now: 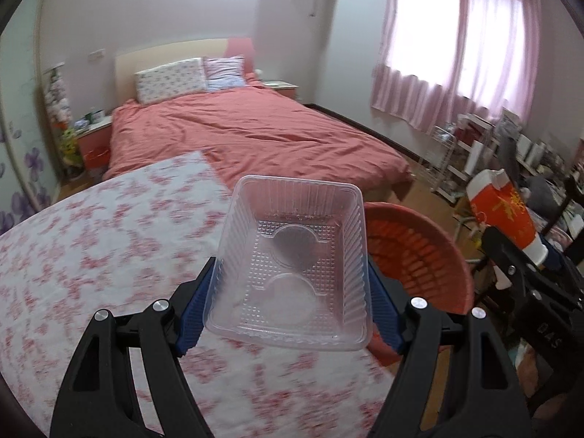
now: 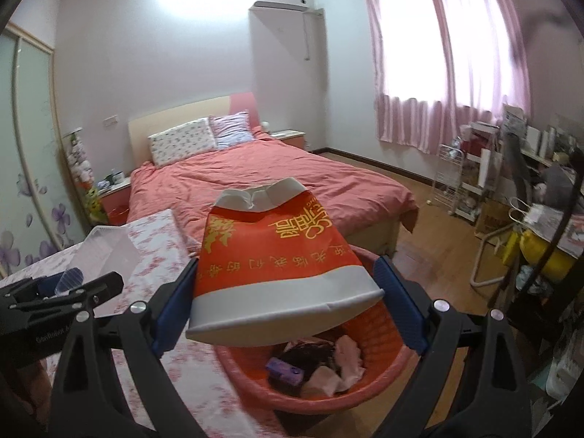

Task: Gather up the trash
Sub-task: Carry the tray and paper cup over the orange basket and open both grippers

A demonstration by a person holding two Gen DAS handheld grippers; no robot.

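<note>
Jaws on both sides are closed on trash. Your left gripper (image 1: 292, 292) clamps a clear plastic tray (image 1: 292, 266) by its long walls, open side facing the camera. Your right gripper (image 2: 288, 299) pinches a crushed red paper cup (image 2: 277, 255) across its pale rim band, with gold print on its side.

Just beyond and below the cup sits the red basket (image 2: 387, 332), already holding crumpled scraps and a small purple packet (image 2: 284, 369). In the left view its ribbed rim shows behind and right of the tray. The floral tablecloth (image 1: 109, 237) lies under the tray, so the tray is probably not yet over the opening.

To drop well, bring each item fully above the basket mouth before you part the jaws, and release the cup first, since it appears to hang over the basket. Tilt the tray downward so it slides in rather than bridging the rim.

Farther off lie the bed (image 2: 262, 182) and the curtained window (image 2: 445, 58).
</note>
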